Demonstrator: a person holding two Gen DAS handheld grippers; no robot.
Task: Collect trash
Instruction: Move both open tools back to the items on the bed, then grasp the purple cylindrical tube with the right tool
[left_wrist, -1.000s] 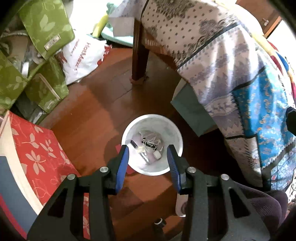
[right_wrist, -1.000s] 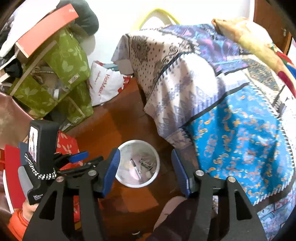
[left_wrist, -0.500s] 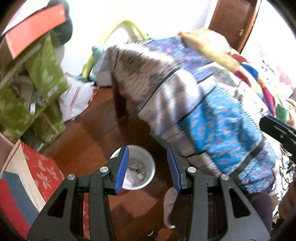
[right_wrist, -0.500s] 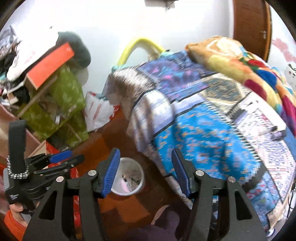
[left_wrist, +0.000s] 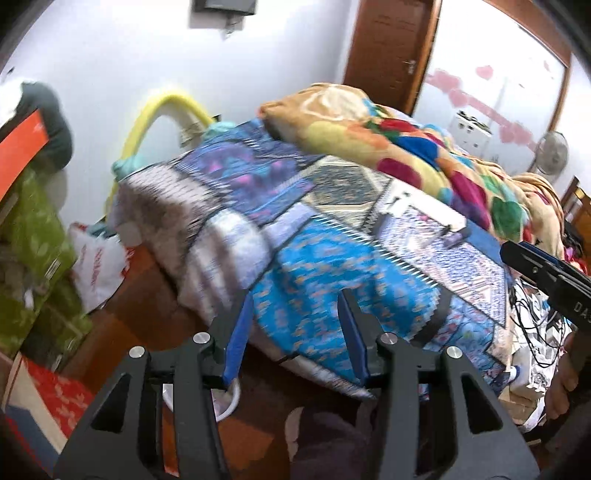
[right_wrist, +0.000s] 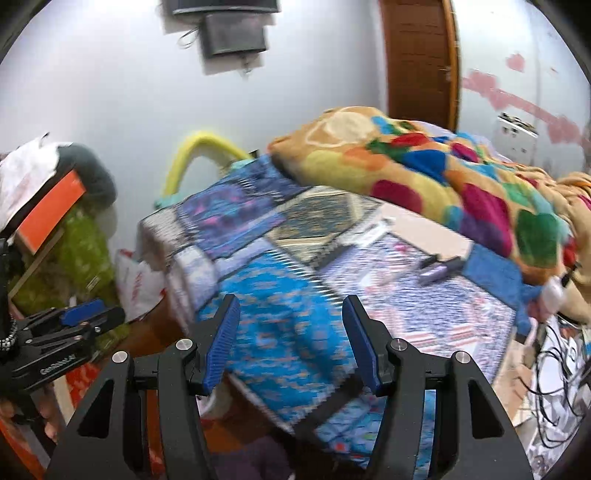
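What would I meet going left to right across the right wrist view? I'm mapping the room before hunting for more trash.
Left gripper → green bags → yellow tube → wooden door → colourful blanket → black cables.

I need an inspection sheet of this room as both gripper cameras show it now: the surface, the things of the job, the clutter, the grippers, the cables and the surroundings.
Surface: bed with patchwork cover; multicoloured blanket bunched on its far side.
Job's things: white bin on the wooden floor, mostly hidden behind the left gripper; small dark and purple items lie on the bed, too blurred to name.
Clutter: green bags, white plastic bag, orange box.
Grippers: left gripper opening, nothing between its jaws; right gripper open, empty.
Cables: black cables tangled at the bed's right.
Surroundings: white wall, brown door.
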